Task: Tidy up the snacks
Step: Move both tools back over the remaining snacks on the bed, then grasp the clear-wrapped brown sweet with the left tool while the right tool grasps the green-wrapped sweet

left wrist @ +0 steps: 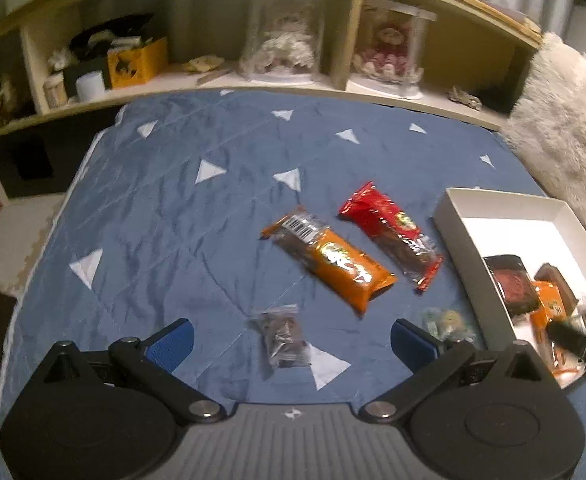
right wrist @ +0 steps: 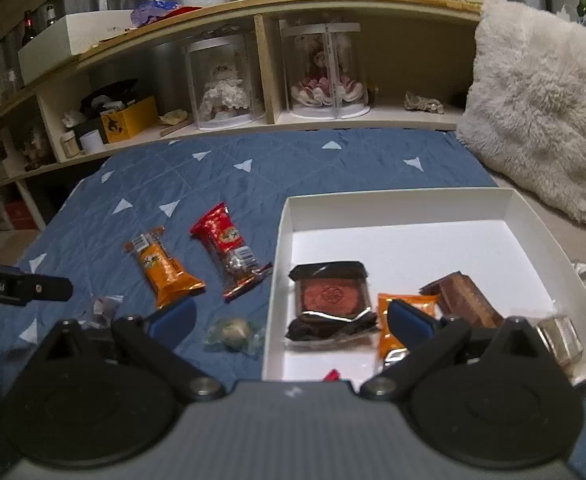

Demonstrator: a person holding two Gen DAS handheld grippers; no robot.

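Both grippers, left gripper [left wrist: 291, 338] and right gripper [right wrist: 291, 320], look alike: black linkage arms, blue finger pads, silver pivot screws, ribbed grey body (white lettering on one side).

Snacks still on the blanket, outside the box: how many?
4: orange bar, red bar beside it, small clear packet with dark contents between the left fingers, pale wrapped candy next to the white box.

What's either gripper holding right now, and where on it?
Nothing. The left gripper and right gripper are both open, with no snack between the fingers.
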